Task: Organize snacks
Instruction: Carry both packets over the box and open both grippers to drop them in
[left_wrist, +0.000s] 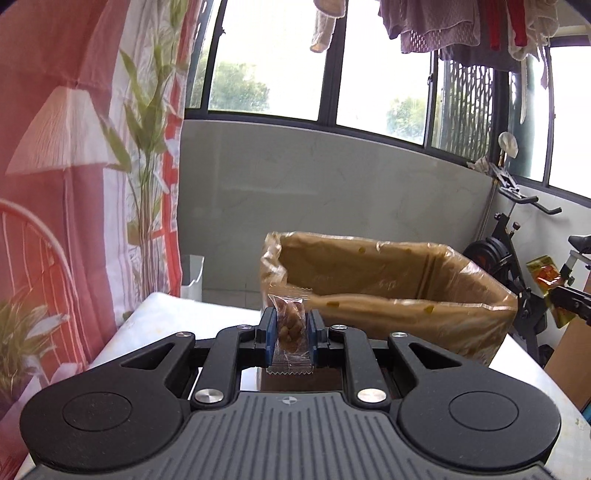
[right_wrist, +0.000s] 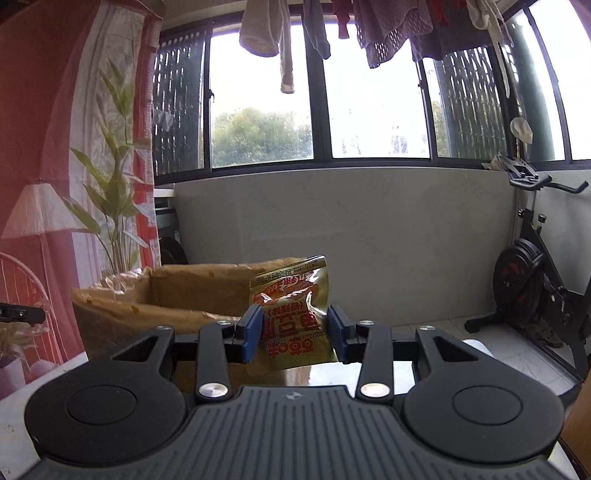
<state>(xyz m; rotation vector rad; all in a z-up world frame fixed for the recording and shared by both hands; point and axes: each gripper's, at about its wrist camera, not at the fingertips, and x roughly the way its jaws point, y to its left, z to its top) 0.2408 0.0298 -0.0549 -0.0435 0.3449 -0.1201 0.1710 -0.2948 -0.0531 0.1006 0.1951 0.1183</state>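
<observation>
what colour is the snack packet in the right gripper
Shiny gold foil packet with red and orange print, clamped in the right gripper; clearest in the right wrist view.

Clear crinkly plastic snack packet (left_wrist: 290, 328), glossy gold foil pouch (right_wrist: 293, 314), cardboard box (left_wrist: 388, 280) under shiny film

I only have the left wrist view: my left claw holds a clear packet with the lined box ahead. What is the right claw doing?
Observer: The right claw is shut on a gold packet with red print.
Operator: Is it clear of the box?
Observer: Yes, the gold packet hangs in the air, nearer the camera than the box.
Operator: Where does the box lie from that side?
Observer: Ahead and to the left of the right claw, its open top showing.
</observation>
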